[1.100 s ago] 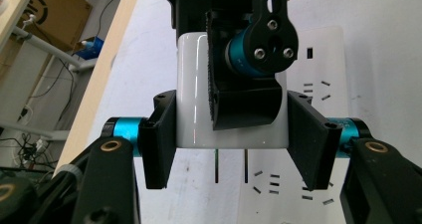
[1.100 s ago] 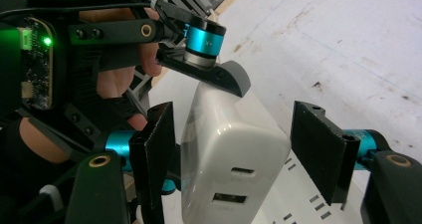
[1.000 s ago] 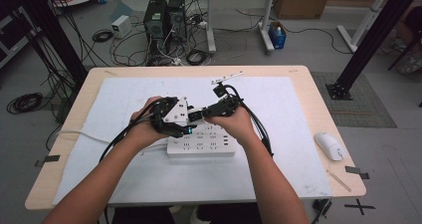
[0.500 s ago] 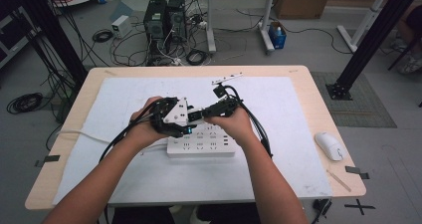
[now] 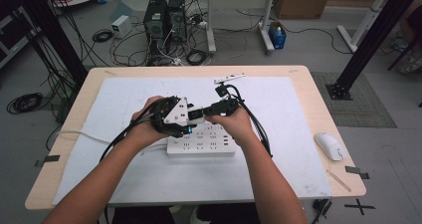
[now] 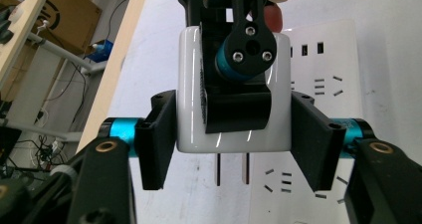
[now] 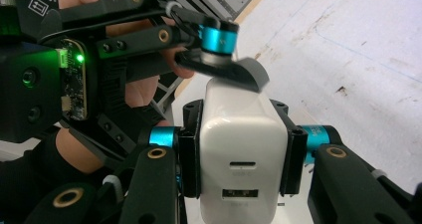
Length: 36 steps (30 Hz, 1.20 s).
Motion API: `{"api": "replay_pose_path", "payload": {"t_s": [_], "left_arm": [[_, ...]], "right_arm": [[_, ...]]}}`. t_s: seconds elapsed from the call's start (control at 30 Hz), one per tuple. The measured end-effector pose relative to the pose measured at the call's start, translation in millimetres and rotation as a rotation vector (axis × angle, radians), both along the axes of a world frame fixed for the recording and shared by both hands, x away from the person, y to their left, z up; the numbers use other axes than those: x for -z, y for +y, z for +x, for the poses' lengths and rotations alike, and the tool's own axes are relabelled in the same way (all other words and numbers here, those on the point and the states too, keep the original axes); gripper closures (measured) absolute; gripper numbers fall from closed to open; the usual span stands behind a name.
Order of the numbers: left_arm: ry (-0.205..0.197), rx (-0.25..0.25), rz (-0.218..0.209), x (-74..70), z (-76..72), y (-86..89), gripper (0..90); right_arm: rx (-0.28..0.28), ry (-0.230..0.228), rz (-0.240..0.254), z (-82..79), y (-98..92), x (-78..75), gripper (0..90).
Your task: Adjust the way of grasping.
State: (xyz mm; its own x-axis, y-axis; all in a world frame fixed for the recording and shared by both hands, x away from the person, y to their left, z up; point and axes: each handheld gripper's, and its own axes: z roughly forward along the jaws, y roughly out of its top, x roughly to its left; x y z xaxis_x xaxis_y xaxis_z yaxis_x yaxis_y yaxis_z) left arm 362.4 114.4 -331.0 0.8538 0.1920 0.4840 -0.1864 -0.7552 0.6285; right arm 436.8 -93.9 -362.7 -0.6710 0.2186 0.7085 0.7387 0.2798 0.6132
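The right gripper (image 7: pixel 244 149) clamps the white charger (image 7: pixel 243 157) above the power strip (image 5: pixel 201 145), prongs pointing down for plugging in; the left gripper (image 6: pixel 231 144), jaws just easing apart, stands loose around it

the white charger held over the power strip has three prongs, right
Not quite. The charger has two flat prongs, not three, as the left gripper view shows. It is white and is held over the power strip.
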Motion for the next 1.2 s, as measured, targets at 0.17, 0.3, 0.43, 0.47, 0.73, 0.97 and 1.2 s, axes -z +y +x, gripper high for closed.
{"api": "replay_pose_path", "payload": {"t_s": [0.17,0.3,0.43,0.47,0.73,0.97,1.2], "left_arm": [[0.007,-0.006,-0.014,-1.8,0.0,2.9,35.6],[0.027,-0.021,-0.036,-5.2,1.0,7.8,30.9],[0.051,-0.043,-0.043,-7.9,2.3,12.8,28.2],[0.068,-0.072,-0.042,-9.5,4.2,17.5,27.4],[0.152,-0.148,-0.020,-14.6,16.2,37.7,25.8],[0.266,-0.238,0.092,-30.9,28.7,60.1,18.2],[0.416,-0.283,0.167,-41.1,52.7,84.0,7.2]], "right_arm": [[0.015,-0.009,-0.014,0.4,-2.6,-1.0,62.2],[0.034,-0.031,-0.025,-0.4,-8.0,-5.4,62.2],[0.059,-0.082,-0.048,-1.9,-17.3,-13.3,62.2],[0.065,-0.095,-0.059,-2.8,-20.0,-16.1,62.1],[0.107,-0.175,-0.158,-7.7,-51.6,-44.3,62.1],[0.129,-0.233,-0.261,-15.3,-80.4,-72.7,62.1],[0.139,-0.244,-0.365,-19.4,-100.6,-88.2,62.1]]}}
